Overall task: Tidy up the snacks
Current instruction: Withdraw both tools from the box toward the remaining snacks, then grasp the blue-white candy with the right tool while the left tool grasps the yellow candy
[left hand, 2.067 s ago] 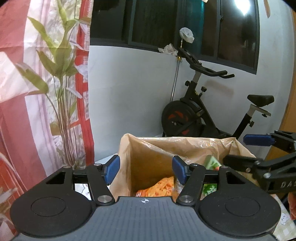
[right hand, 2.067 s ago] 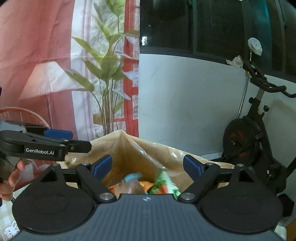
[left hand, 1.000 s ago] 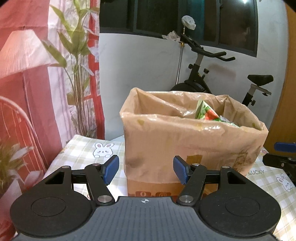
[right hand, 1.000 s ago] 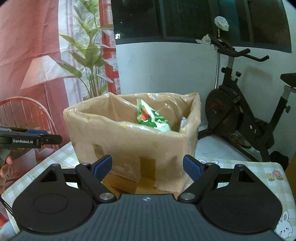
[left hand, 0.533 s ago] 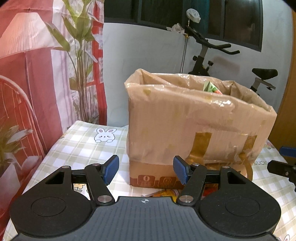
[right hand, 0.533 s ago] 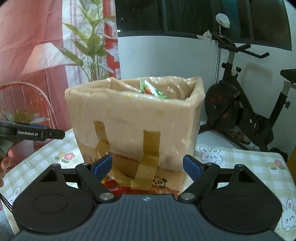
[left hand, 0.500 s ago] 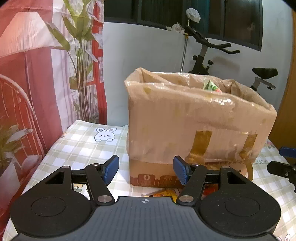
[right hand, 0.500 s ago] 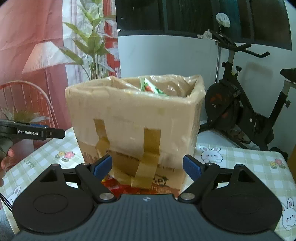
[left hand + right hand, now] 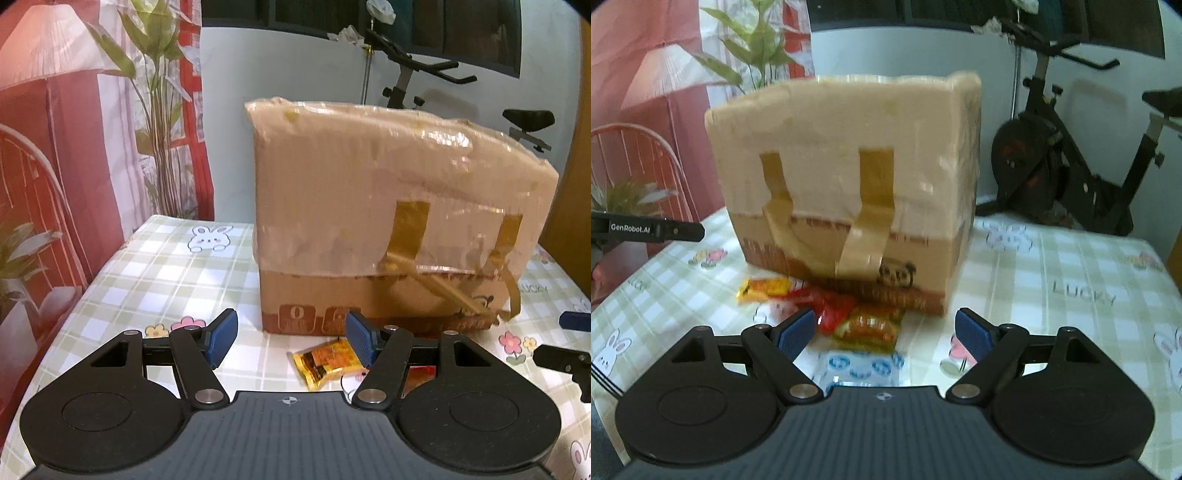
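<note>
1. Change: 2.1 s ago both wrist cams were looking down into the cardboard box (image 9: 391, 206), with packets visible inside. Both have since dropped to table level in front of it, and the box mouth is out of view.
2. Left gripper (image 9: 291, 338): jaws apart, nothing between them, low over the checked tablecloth (image 9: 166, 266). Box at 12 to 1 o'clock in its view.
3. Right gripper (image 9: 884, 332): jaws apart, empty. Box at 12 o'clock, close ahead.
4. Loose snacks on the cloth at the box's front base:
   - yellow packet (image 9: 325, 363), at 1 o'clock from the left gripper midpoint, just beside its right finger. The same one probably shows at (image 9: 762, 288).
   - red packet (image 9: 827, 308), near the right gripper's left finger.
   - green-orange packet (image 9: 870, 326), almost dead ahead of the right jaws at 12 o'clock.
   - clear wrapper with blue print (image 9: 860, 363), nearest the right cam, partly under the gripper body.
5. Meaning: the drop from box to table reads as a return for the next pick. At least four packets are still outside, so the task is not finished.
6. Next, my guess: right takes the green-orange packet, left takes the yellow. Packets overlap and the right view is motion-blurred, so there's a risk of a double grab.
</note>
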The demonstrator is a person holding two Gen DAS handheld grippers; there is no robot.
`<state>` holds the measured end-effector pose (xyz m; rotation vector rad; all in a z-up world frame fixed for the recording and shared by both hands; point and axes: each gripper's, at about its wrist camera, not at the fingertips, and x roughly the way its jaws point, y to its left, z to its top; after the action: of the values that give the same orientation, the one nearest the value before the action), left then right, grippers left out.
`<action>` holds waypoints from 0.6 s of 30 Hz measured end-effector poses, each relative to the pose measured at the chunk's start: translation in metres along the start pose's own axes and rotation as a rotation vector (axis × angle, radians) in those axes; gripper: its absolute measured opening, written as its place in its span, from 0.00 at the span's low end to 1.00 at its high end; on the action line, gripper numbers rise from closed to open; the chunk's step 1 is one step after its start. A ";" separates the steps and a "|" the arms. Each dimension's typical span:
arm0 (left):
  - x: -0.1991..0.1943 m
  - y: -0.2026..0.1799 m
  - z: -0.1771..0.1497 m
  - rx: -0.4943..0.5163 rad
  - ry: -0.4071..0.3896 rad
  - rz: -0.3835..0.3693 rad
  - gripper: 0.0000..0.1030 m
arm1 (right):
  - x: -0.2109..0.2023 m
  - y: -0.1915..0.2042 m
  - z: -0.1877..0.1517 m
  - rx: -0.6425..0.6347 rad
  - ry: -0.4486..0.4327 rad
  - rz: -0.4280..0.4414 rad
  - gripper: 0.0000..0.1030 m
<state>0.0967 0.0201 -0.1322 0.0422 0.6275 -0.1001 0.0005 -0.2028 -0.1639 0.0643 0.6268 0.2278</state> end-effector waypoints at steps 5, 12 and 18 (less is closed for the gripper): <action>0.006 -0.001 -0.010 -0.003 0.029 -0.005 0.65 | 0.012 0.008 -0.016 0.016 0.062 0.030 0.80; 0.010 0.000 -0.016 -0.001 0.049 -0.012 0.65 | 0.038 0.013 -0.023 0.013 0.130 0.028 0.80; 0.018 -0.001 -0.019 -0.003 0.069 -0.019 0.65 | 0.053 0.020 -0.029 -0.035 0.169 0.017 0.69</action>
<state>0.0998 0.0186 -0.1585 0.0367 0.6974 -0.1165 0.0209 -0.1710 -0.2153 0.0170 0.7907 0.2621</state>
